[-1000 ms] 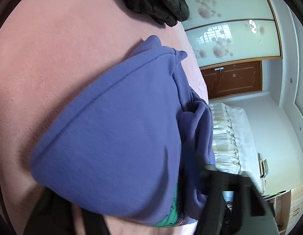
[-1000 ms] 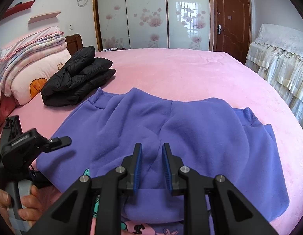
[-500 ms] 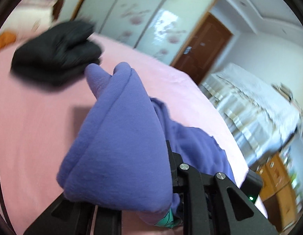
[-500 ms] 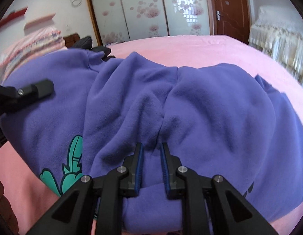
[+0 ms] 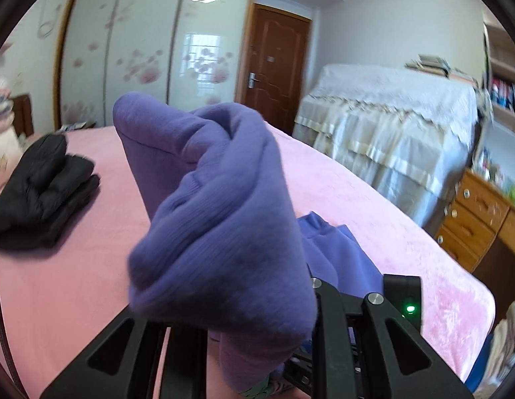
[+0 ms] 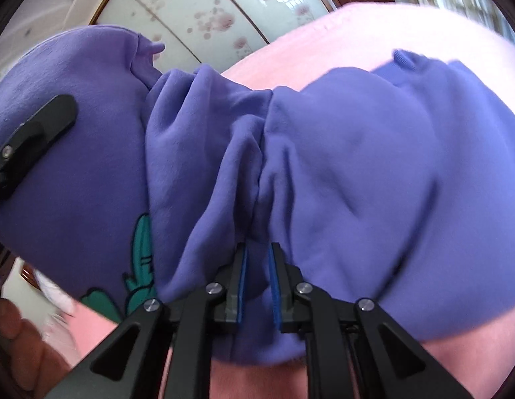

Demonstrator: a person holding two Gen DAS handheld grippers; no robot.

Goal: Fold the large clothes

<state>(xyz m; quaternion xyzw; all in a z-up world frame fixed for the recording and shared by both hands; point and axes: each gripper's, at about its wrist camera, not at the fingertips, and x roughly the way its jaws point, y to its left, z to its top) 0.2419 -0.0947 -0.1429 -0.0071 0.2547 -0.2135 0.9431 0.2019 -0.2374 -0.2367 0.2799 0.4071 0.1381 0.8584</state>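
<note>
Purple fleece sweatshirt [image 6: 340, 166], teal print, partly raised off pink bed [image 5: 374, 199]. Left tool [image 5: 257, 342]: clenched on a bunched edge, its tips buried in cloth. Right tool [image 6: 257, 276]: jaws just closing, clamped on a pinched ridge. Long axis: crosswise in the right view, between both grips. Handling: lift both grips level, keep cloth taut, lay flat. Black jacket [image 5: 41, 196]: folded, well apart.

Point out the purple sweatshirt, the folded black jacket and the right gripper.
purple sweatshirt [image 6: 340, 166]: right wrist view, on its bunched body.
folded black jacket [image 5: 41, 193]: left wrist view, on its top fold.
right gripper [image 6: 257, 266]: right wrist view, between its blue pads.
</note>
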